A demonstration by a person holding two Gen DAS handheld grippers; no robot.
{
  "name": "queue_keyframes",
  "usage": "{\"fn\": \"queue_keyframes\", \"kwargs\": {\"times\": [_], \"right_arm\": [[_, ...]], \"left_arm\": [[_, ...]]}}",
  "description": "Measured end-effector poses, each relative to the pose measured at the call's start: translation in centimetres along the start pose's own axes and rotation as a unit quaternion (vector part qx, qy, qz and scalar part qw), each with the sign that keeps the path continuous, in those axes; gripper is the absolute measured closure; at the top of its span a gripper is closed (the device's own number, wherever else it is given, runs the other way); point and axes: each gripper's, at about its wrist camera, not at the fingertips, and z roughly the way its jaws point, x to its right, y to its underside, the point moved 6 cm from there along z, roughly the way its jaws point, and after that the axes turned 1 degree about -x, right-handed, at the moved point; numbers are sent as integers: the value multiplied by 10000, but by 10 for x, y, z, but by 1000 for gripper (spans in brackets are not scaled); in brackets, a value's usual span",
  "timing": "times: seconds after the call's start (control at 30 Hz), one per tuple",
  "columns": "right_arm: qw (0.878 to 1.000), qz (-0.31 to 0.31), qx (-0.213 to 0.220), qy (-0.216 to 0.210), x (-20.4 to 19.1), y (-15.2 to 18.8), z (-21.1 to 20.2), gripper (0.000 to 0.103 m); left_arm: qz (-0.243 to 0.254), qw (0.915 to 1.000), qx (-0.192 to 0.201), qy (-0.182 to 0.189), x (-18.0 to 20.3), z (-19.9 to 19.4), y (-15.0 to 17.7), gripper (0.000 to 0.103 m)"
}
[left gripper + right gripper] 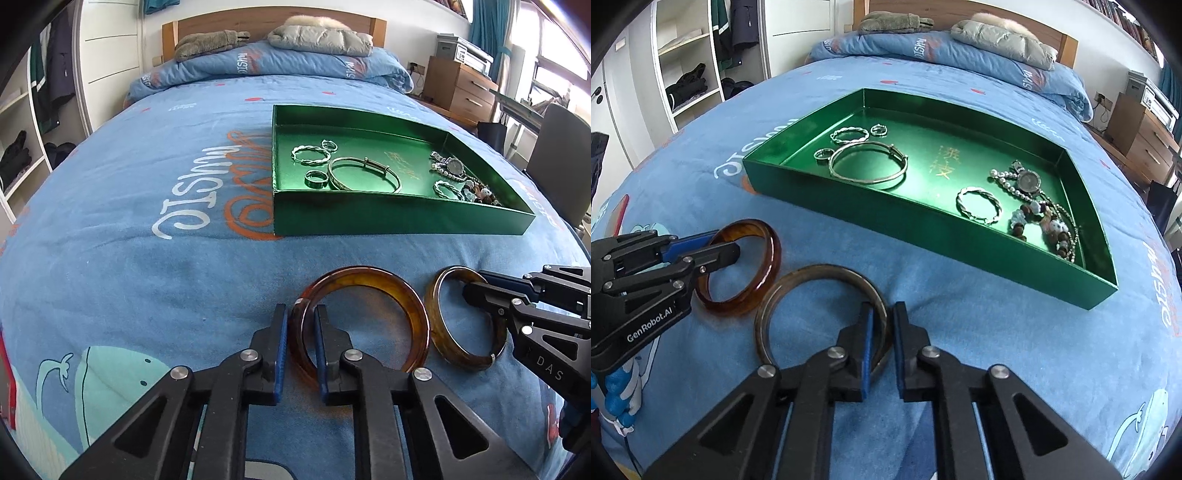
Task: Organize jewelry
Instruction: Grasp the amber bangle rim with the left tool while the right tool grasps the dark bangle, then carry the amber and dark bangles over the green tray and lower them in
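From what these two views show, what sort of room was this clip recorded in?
A bedroom, most likely. The work goes on atop a made bed with a wooden headboard; an open wardrobe with hanging clothes stands to one side, and a wooden chest of drawers sits beside the bed.

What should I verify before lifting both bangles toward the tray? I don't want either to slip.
1. Left gripper fingers clamp the rim of the translucent amber-orange bangle: ok.
2. Right gripper fingers clamp the rim of the darker brown horn-like bangle: ok.
3. Grip firm enough to lift: cannot tell.
4. The two bangles apart, not interlocked: ok.
5. Shallow green metallic tray has bare floor at its centre: ok.
6. Path across the blue printed bedspread to the tray clear: ok.
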Motion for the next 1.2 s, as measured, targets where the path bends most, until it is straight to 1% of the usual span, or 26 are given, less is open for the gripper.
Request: {"fn": "queue_keyframes", "kwargs": {"times": [0.4,0.63,0.87,1.2], "right_arm": [[9997,119,208,-38,4,10,-14,94],[9993,245,271,-34,14,20,-27,95],[9984,440,366,-6,26,34,-51,95],[9953,739,619,73,43,56,-101,95]], "left_arm": [[128,9992,10,-376,6,-9,2,91],[237,9984,97,-506,11,-26,2,92],[327,9977,209,-548,22,-52,3,92],[502,9963,341,-606,49,-91,10,92]]}}
